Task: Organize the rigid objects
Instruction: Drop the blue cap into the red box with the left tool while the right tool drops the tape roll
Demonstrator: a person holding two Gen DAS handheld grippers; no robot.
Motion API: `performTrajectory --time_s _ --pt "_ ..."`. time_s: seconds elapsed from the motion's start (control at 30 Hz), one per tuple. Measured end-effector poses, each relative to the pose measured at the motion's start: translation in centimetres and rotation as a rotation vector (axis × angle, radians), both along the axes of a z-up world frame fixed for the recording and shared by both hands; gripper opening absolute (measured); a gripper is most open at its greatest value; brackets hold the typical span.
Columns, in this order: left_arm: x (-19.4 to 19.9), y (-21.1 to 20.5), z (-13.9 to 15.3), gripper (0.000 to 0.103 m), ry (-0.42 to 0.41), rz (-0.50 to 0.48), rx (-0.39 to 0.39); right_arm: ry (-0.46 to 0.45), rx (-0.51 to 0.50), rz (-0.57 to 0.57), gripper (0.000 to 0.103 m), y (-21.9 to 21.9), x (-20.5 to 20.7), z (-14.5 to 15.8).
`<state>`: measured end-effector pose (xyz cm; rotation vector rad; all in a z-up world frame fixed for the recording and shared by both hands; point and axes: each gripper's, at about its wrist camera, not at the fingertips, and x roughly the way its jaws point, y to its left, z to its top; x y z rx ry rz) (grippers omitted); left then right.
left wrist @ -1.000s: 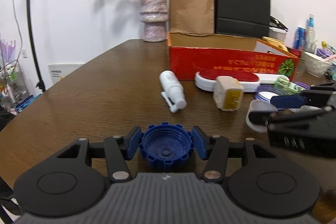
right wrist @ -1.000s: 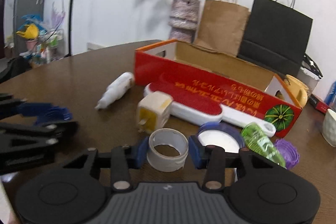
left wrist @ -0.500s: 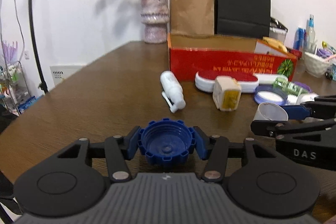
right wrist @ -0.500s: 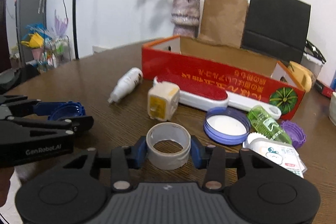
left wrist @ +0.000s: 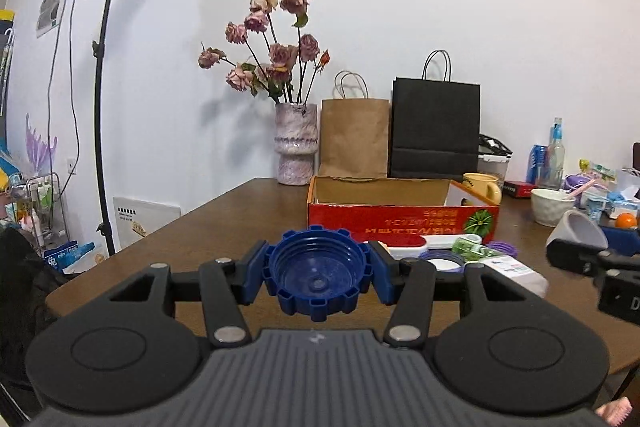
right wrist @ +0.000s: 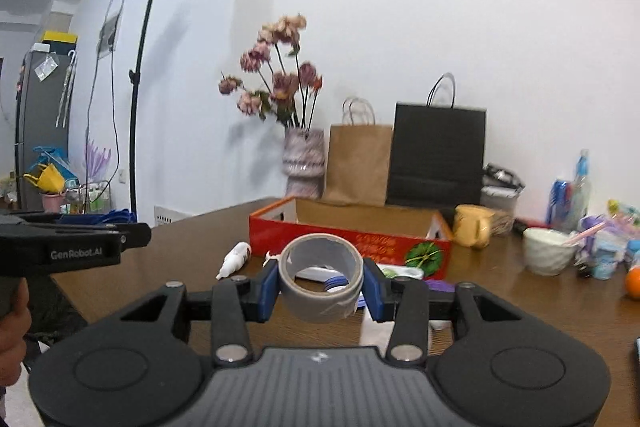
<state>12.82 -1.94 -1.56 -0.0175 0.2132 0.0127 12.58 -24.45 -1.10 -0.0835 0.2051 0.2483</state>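
My left gripper [left wrist: 318, 273] is shut on a blue ridged bottle cap [left wrist: 318, 283], held up above the brown table [left wrist: 224, 215]. The right gripper [right wrist: 320, 283] is shut on a grey roll of tape [right wrist: 322, 277], also lifted off the table. Ahead stands an open red cardboard box [left wrist: 400, 219], also seen from the right wrist as the red box [right wrist: 348, 227]. In front of the box lie a white and red lint brush [left wrist: 416, 241], a purple-rimmed lid [left wrist: 440, 261], a green packet [left wrist: 466, 247] and a white spray bottle [right wrist: 236, 259].
A vase of dried roses [left wrist: 296, 151], a brown paper bag [left wrist: 354, 137] and a black bag [left wrist: 434, 133] stand at the back. A yellow mug [right wrist: 474, 225], a white bowl [right wrist: 546, 251] and an orange [right wrist: 633, 283] crowd the right side. A light stand [left wrist: 102, 107] rises at left.
Both grippers have risen and drawn back from the table with the cap and the tape still held. The views now point more level, showing the wall and the box farther off.
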Motion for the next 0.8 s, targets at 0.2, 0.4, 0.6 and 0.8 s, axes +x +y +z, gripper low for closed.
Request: performTrajectory --time_s 0.2,0.4,0.6,0.8 --pt "-2.9 0.0 0.4 0.054 -0.02 -0.002 0.008 -0.028 0.012 0.005 0.042 -0.6 -3.2 0.4" --pt "-3.0 0.0 1.2 0.054 -0.061 0.001 0.015 -0.052 0.015 0.0 0.042 -0.6 -3.4 0.7" --pt "0.6 1.0 1.5 0.054 -0.037 0.031 -0.006 -0.046 0.031 -0.007 0.042 -1.4 0.5 1.5" --pt "9.2 2.0 4.4 0.054 -0.038 0.005 -0.056 -0.041 0.079 0.016 0.042 -3.2 9.7 4.9"
